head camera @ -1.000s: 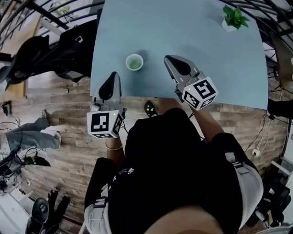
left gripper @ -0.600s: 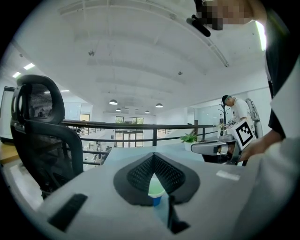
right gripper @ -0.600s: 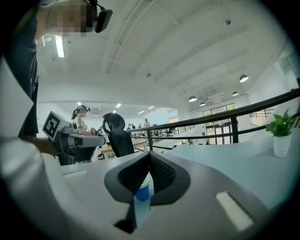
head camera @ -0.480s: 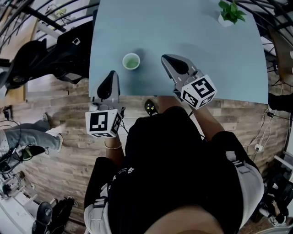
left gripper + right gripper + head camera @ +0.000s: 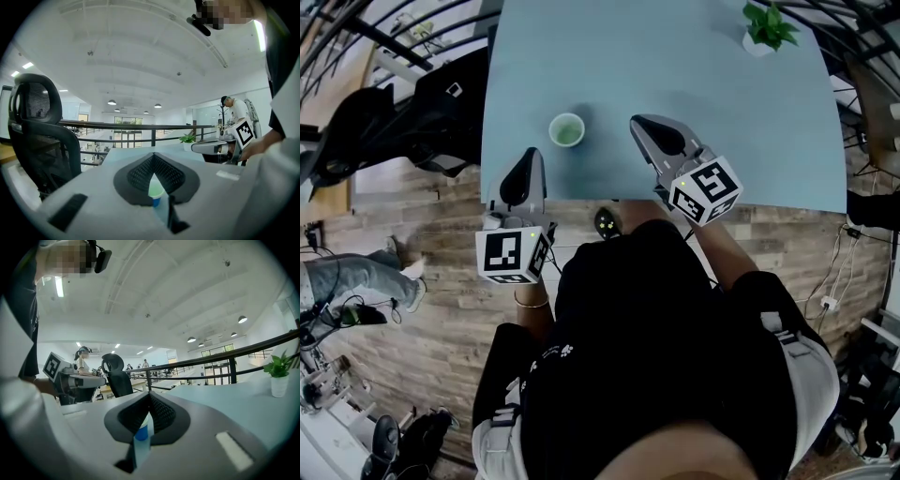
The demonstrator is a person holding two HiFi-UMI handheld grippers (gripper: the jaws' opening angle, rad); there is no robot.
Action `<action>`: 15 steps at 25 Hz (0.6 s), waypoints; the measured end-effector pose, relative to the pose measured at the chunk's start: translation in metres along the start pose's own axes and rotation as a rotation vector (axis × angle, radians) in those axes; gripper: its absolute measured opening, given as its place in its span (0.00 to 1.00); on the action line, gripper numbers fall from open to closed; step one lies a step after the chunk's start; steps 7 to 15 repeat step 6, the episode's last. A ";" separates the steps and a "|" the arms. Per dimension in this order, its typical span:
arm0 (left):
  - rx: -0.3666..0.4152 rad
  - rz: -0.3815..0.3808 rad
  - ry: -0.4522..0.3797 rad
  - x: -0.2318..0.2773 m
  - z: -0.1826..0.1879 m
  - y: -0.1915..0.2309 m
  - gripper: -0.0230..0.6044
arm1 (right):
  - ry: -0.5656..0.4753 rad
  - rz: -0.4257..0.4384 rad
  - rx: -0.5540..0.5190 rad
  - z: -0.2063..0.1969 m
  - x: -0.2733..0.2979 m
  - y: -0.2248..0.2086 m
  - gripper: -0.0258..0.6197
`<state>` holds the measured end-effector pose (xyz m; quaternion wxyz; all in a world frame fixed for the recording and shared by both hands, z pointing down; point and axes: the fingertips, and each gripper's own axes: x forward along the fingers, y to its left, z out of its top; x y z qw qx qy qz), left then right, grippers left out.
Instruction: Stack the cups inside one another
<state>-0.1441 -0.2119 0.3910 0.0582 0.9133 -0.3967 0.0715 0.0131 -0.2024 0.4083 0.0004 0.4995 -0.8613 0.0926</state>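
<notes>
A small cup (image 5: pixel 567 129) with a green inside stands on the light blue table (image 5: pixel 675 56), near its front left. In the left gripper view the cup (image 5: pixel 155 194) shows green above and blue below, through the slit under the closed tips. My left gripper (image 5: pixel 532 153) is shut and empty, just short of the cup and to its left. My right gripper (image 5: pixel 639 122) is shut and empty too, to the right of the cup. In the right gripper view the cup (image 5: pixel 142 430) shows as a blue band behind the jaws.
A potted plant (image 5: pixel 766 28) in a white pot stands at the table's far right. A black office chair (image 5: pixel 384 122) sits left of the table. The table's front edge (image 5: pixel 609 199) runs just under both grippers, with wood floor below.
Both grippers and the cup keep their places. Only the head view has shifted slightly.
</notes>
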 end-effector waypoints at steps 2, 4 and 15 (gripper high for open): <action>0.001 -0.001 -0.002 0.000 0.000 0.000 0.02 | 0.000 -0.001 0.000 0.000 0.000 0.000 0.05; 0.002 -0.001 -0.004 -0.001 0.001 0.000 0.02 | -0.001 -0.002 0.001 0.001 0.000 0.000 0.05; 0.005 -0.002 -0.005 0.000 0.001 0.000 0.02 | -0.002 -0.004 0.003 0.001 0.000 0.000 0.05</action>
